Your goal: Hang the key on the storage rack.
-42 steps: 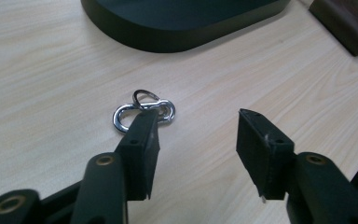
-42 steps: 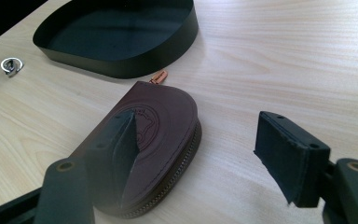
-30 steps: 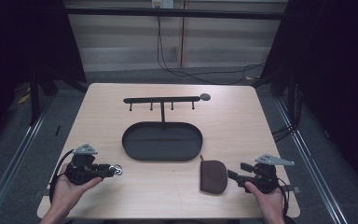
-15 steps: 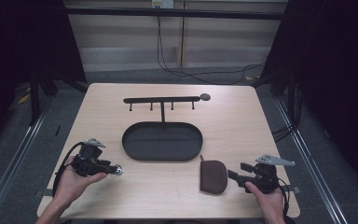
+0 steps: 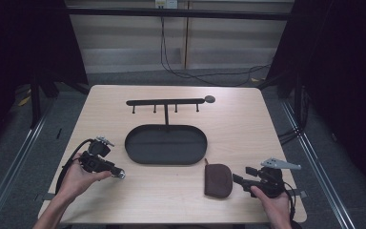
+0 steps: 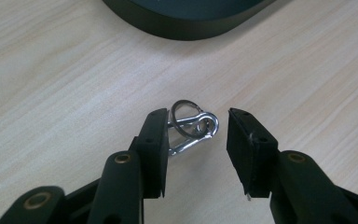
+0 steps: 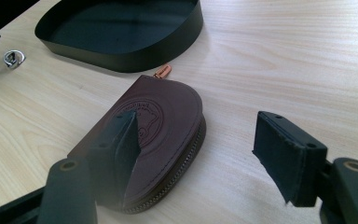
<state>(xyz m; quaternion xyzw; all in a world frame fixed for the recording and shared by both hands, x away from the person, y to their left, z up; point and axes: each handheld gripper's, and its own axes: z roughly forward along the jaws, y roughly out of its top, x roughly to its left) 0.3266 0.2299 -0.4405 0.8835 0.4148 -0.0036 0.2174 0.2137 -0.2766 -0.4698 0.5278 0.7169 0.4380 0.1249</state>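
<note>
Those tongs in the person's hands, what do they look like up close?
Each is a black handheld tool: the left tongs and right tongs end in two flat, blocky black jaws with brass-coloured rivets. A black cable loops from the left one; a grey three-cornered plate tops the right. The forearms are bare.

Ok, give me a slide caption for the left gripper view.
Left gripper open above the wooden table, its jaws flanking a silver carabiner clip with key ring, near the black tray's rim.
</note>
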